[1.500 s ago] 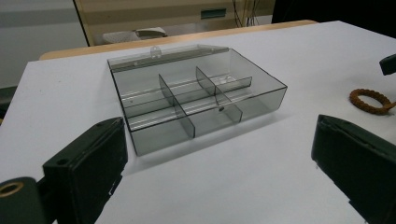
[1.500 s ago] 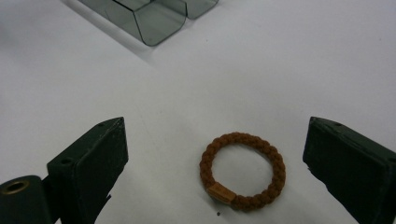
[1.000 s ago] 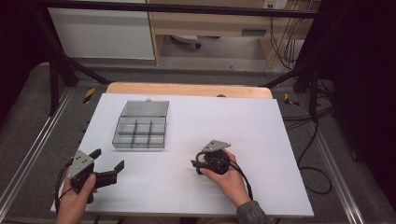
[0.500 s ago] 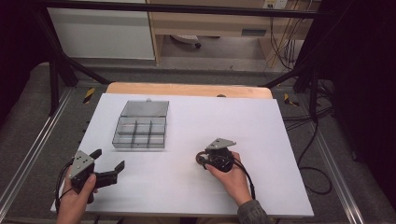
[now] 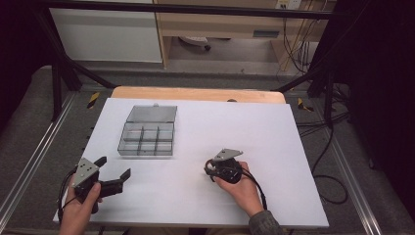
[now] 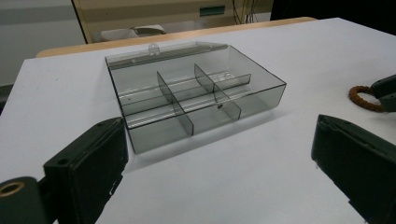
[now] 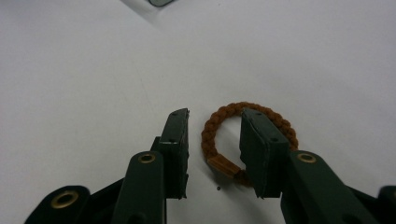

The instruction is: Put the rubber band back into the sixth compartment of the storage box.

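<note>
Brown braided ring (image 7: 247,140) now straddled by lowered, part-spread right tongs (image 7: 214,140); left tongs (image 5: 113,172) wide apart, unmoved.

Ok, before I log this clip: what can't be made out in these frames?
- Brown braided hair tie: in the right gripper view, one black jaw of the right gripper covers its right side; whether the jaws touch it is unclear.
- The same tie is cut off behind a jaw in the left gripper view and too small in the high view.
- Smoky clear plastic compartment box: tinted walls; contents cannot be confirmed.
- Left gripper: its body is cut off by the left gripper view's bottom edge.
</note>
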A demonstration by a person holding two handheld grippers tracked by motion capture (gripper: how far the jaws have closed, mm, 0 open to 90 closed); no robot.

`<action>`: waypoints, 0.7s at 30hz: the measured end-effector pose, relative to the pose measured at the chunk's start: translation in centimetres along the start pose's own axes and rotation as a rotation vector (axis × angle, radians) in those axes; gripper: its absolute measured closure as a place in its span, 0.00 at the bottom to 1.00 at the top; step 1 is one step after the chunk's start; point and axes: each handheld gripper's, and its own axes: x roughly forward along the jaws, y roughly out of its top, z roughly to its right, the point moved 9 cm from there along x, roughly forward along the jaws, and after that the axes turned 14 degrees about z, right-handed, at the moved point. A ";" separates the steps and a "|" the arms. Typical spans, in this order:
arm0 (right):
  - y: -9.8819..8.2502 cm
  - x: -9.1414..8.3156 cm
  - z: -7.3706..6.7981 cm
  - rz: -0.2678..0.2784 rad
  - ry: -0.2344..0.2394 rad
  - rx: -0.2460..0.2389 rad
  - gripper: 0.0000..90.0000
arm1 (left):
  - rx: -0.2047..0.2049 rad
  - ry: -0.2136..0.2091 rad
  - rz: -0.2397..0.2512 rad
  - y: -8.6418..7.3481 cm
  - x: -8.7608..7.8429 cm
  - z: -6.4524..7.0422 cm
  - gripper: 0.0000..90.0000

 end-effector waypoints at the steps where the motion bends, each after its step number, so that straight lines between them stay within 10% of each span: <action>1: -0.2 0.0 0.0 -0.010 0.000 -0.001 0.70 | 0.000 0.000 0.000 0.0 0.0 0.0 0.04; 21: -0.1 -0.3 0.6 -0.001 -0.002 0.000 0.94 | 0.002 0.002 -0.001 0.0 0.0 -0.1 0.04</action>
